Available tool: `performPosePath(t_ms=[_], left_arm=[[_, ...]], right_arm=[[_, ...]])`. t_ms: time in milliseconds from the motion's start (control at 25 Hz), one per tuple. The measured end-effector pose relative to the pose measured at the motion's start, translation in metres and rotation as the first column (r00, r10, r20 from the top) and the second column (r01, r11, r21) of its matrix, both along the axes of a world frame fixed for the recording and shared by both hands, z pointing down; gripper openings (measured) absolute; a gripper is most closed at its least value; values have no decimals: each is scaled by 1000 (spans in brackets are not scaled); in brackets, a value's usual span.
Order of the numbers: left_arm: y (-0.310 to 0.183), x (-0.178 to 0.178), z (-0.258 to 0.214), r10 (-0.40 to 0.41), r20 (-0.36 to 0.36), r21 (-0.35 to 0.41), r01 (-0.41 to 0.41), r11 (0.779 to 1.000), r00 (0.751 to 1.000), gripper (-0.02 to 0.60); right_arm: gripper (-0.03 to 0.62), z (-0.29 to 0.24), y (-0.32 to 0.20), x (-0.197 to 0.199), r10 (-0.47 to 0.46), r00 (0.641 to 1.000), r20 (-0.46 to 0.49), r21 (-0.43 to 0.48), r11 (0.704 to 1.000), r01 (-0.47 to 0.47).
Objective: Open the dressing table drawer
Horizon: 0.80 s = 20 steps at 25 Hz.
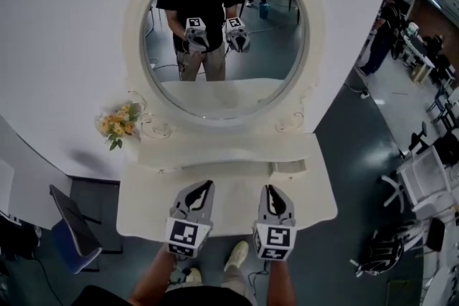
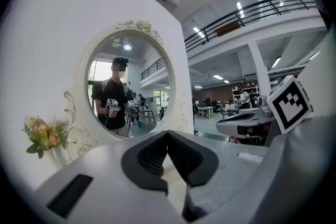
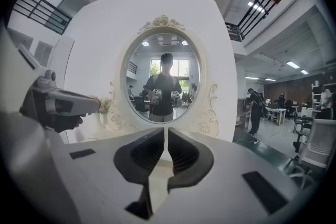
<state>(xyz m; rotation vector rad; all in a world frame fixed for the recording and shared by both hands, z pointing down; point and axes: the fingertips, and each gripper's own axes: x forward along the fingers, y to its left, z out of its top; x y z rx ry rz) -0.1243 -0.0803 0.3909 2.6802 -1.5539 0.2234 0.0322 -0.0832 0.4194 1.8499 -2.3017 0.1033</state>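
**Two claws held over the front of the dressing table**

Nearest the person, both claws hang side by side above the front edge of the cream-white dressing table [image 1: 143, 206]. Neither one touches it.

The left gripper [image 1: 208, 185] has its two black jaws pressed together at the tips. It holds nothing.

The right gripper [image 1: 270, 188] has its jaws almost together. In the right gripper view a thin gap shows between them, and the gap is empty. Both claws point at the back of the table, well short of it.

Past the flat top, along the back edge, runs a low raised shelf. The small cream drawer [image 1: 288, 167] sits in the right part of that shelf, ahead of the right gripper and apart from it. Its front looks to stick out a little.

At the back left corner stands a small bunch of yellow and orange flowers [image 1: 120, 123].

Behind the shelf rises the big round mirror with a carved cream frame [image 1: 136, 32]. In its glass the person in a black shirt [image 1: 203, 3] holds up both claws.
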Motion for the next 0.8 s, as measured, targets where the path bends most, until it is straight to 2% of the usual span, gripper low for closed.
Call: performPosePath(t_ms=[480, 800], left_arm=[[77, -32, -20, 43, -2, 37, -43, 998, 999, 3], [112, -37, -20, 55, 7, 35, -55, 998, 998, 3]], right_arm=[[-2, -27, 85, -45, 2, 1000, -12, 45, 999, -2], [-2, -34, 123, -51, 8, 1000, 2, 61, 998, -9]])
